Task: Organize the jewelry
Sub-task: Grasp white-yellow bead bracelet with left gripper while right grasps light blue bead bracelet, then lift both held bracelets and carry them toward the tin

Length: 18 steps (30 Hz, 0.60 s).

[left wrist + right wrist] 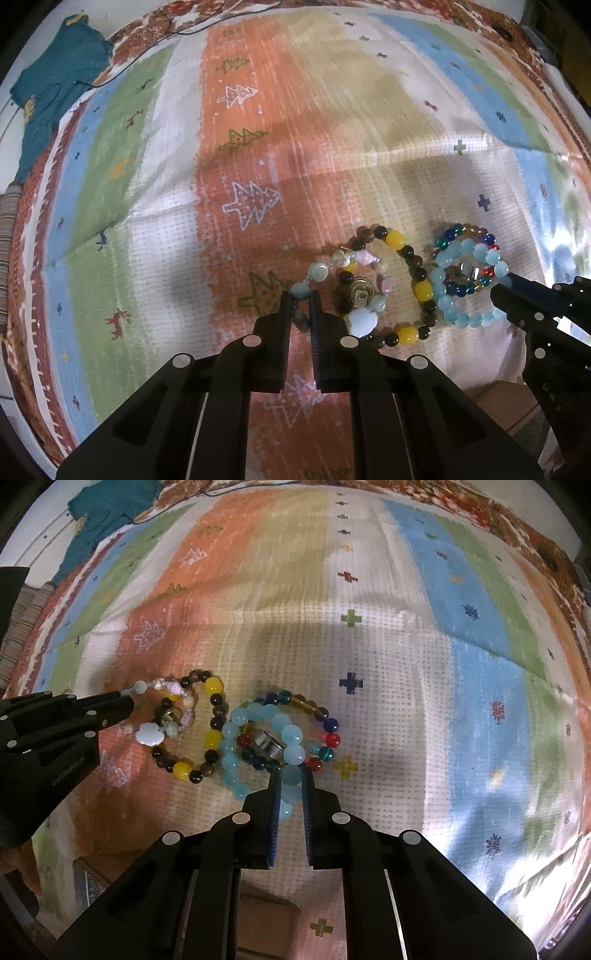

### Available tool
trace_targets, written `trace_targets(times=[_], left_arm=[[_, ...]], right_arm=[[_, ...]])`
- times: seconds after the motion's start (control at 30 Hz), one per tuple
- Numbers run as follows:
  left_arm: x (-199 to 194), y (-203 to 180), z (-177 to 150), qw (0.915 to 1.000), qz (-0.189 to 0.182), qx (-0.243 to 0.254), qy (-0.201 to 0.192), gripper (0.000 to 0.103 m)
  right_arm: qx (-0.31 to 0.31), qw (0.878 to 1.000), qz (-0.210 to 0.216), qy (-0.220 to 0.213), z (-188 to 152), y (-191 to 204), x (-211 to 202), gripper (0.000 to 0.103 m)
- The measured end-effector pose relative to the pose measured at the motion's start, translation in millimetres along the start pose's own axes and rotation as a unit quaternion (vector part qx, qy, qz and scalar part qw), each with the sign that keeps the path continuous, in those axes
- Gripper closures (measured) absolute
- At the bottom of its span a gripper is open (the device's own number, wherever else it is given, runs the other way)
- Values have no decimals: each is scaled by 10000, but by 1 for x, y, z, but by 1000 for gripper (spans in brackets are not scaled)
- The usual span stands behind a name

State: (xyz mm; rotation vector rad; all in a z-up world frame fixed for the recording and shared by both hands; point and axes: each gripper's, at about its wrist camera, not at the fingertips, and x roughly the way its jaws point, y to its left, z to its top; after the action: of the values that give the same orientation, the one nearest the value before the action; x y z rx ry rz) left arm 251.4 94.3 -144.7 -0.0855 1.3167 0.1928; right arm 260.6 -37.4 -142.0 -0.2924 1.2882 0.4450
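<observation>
Teal cloth [55,92] lying at far left edge of striped blanket [258,147]. Left gripper [299,299] closing its jaws on pastel bead bracelet [325,271], pinching a pale blue bead. Brown and yellow bracelet [410,280] lying around it, flat on blanket. Light blue bracelet [255,716] lying just right, over multicoloured bracelet [325,734]. Right gripper [290,775] clamping on light blue beads

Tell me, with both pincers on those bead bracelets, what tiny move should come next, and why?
Probably draw the two apart sideways. The left gripper pinches the pastel bracelet, the right gripper the light blue bracelet, and both lie bunched against the brown-and-yellow bracelet and the multicolored bracelet on the blanket.
</observation>
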Motion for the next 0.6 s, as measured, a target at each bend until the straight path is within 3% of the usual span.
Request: trace_targets(times=[0.33,0.6], left_arm=[[-31,-1,-6,9994,-114,-50,-307,94],[-58,-11,-15,9981,-204,-10,-577,94]], right_arm=[[-212,9986,-77,-485,-1,0,-30,91],[-193,9978,-52,-635,-8,-3,-44,91]])
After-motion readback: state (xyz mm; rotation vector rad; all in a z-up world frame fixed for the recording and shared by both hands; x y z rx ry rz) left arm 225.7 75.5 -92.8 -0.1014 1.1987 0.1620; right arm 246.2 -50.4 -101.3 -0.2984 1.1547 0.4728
